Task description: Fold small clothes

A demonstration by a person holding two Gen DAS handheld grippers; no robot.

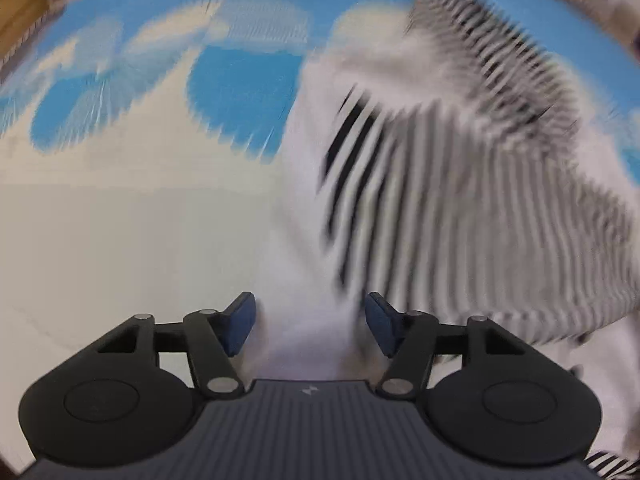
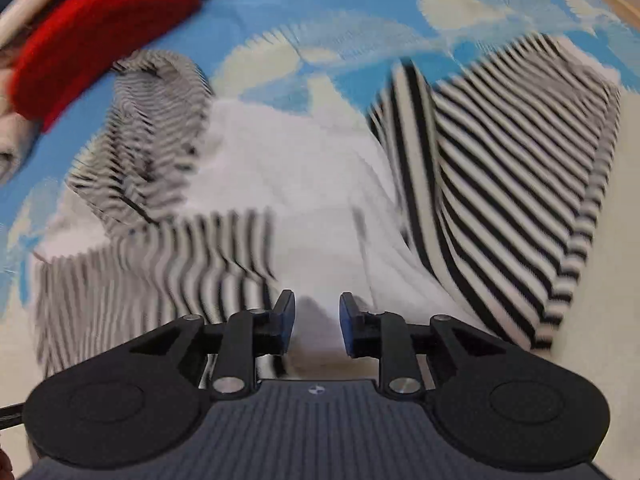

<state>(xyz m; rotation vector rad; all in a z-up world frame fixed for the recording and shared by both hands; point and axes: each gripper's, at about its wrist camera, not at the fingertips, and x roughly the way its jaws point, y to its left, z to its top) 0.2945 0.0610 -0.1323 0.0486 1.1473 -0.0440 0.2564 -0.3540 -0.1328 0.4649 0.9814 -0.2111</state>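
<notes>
Lying crumpled on the blue cloud-print sheet (image 2: 260,12), the striped garment (image 2: 500,184) sits just beyond both tongs: left tongs (image 1: 310,322) wide apart, right tongs (image 2: 317,322) narrower, neither gripping cloth; red cloth (image 2: 100,28) beyond.

Striped garment (image 2: 500,184) on blue-and-white cloud-print sheet (image 1: 120,200)

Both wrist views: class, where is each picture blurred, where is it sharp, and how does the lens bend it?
Left wrist view: the striped garment and cloud sheet smear; the left gripper is sharp. Right wrist view: milder blur, the right gripper crisp. Both bulge like fisheye.
</notes>
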